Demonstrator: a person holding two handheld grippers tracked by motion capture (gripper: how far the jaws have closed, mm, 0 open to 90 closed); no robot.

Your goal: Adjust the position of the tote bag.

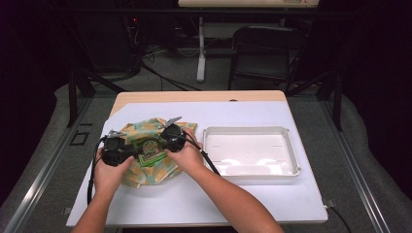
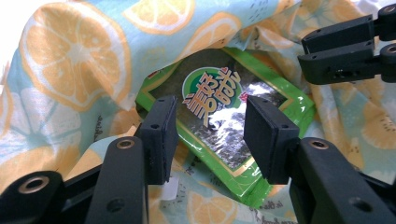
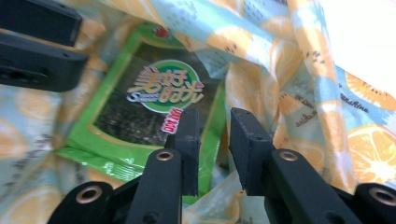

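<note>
Grippers — left gripper [image 2: 210, 135] and right gripper [image 3: 212, 140], jaws apart — flank green packet [image 1: 151, 154] on citrus cloth [image 1: 160, 171].

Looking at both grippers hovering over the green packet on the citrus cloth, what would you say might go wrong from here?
The left gripper has its jaws open astride the glossy green packet; closing could let the slick foil slip or crumple. The citrus cloth folds over the packet's edges, so the right gripper, open at the packet's edge beside a fold, may pinch fabric instead. Both grippers sit close together and might collide. The white tray lies well aside.
</note>
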